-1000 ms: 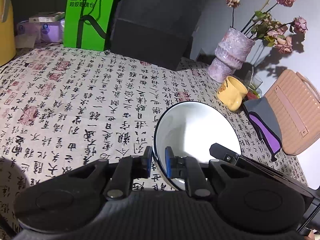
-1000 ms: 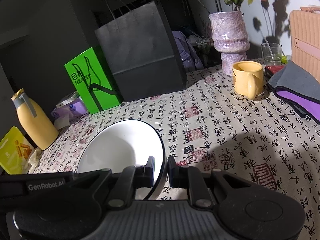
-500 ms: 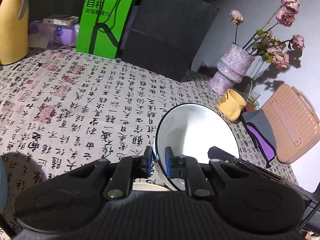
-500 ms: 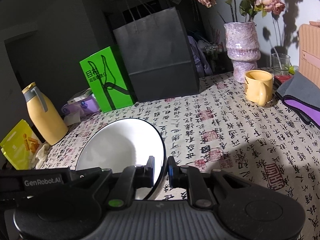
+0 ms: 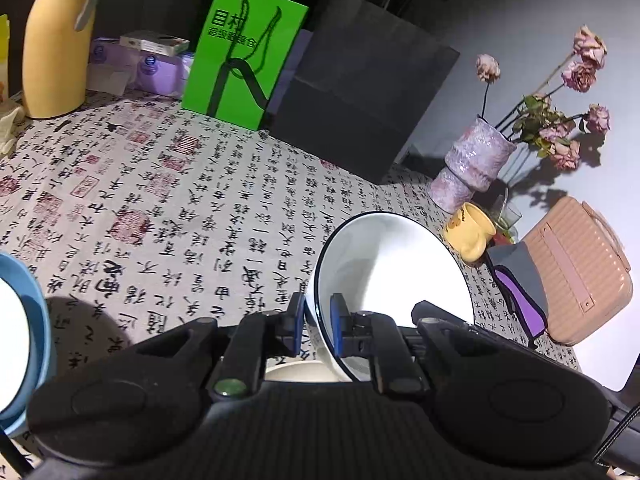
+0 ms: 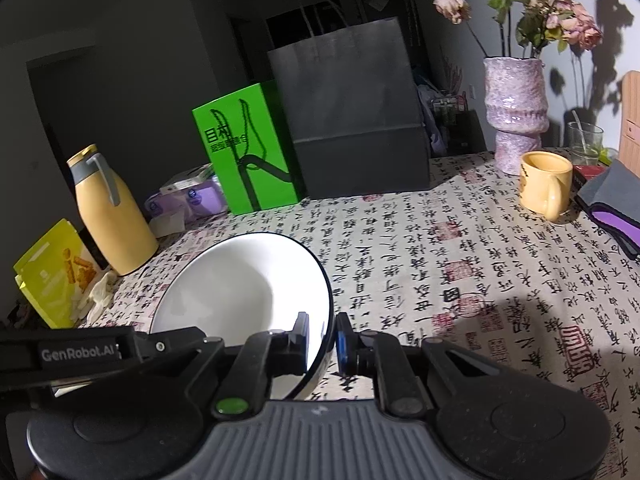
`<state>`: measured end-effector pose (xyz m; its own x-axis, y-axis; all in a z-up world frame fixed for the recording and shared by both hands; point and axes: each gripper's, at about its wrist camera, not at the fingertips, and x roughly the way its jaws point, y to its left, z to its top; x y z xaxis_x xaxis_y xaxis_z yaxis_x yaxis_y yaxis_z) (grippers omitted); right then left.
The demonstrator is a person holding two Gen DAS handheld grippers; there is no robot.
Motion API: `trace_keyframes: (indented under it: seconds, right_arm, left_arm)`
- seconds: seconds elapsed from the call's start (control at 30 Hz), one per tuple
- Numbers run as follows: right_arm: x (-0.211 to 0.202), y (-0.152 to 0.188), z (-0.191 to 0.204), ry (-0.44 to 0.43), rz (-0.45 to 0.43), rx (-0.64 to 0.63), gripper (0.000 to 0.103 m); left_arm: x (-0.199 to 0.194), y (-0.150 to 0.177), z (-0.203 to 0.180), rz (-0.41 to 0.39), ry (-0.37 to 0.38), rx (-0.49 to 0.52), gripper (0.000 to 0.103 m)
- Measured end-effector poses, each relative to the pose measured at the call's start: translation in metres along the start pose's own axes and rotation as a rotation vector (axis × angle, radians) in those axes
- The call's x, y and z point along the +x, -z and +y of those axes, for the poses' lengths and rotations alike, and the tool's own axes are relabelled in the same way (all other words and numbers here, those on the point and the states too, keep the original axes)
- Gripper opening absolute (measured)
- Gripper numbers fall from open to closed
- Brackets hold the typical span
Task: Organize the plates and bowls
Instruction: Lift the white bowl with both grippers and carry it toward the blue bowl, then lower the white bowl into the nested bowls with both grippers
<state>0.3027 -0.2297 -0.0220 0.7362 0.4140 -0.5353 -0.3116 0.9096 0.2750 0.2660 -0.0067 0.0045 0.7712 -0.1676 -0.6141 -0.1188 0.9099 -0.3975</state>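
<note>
A white bowl (image 5: 394, 272) with a thin dark rim hangs tilted above the table, held between both grippers. My left gripper (image 5: 316, 320) is shut on its left rim, blue pads on either side of the wall. In the right wrist view the same white bowl (image 6: 248, 280) has its right rim pinched by my right gripper (image 6: 323, 338), also shut. The left gripper's black body (image 6: 80, 354) shows at the bowl's far side. A cream dish (image 5: 298, 372) lies just under the bowl, mostly hidden. A blue-rimmed dish (image 5: 28, 320) sits at the left edge.
The table wears a calligraphy-print cloth (image 5: 180, 208). Along the back stand a yellow bottle (image 6: 112, 216), a green bag (image 6: 248, 152) and a black paper bag (image 6: 352, 112). To the right are a pink vase (image 6: 516, 116), a yellow mug (image 6: 546, 184) and a tan case (image 5: 576, 272).
Both grippers have carried the bowl leftward across the table. The yellow bottle, the blue-rimmed dish and the cream dish under the bowl have come into the left wrist view.
</note>
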Motion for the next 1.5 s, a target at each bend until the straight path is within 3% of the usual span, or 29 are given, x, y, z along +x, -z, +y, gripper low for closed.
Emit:
trace_keyframes:
  seconds: [1.5]
  right_arm:
    - [-0.013,0.028,0.125,-0.090,-0.015,-0.159,0.013]
  left_arm:
    - [-0.098,0.009,0.101,-0.135,-0.027,-0.132,0.014]
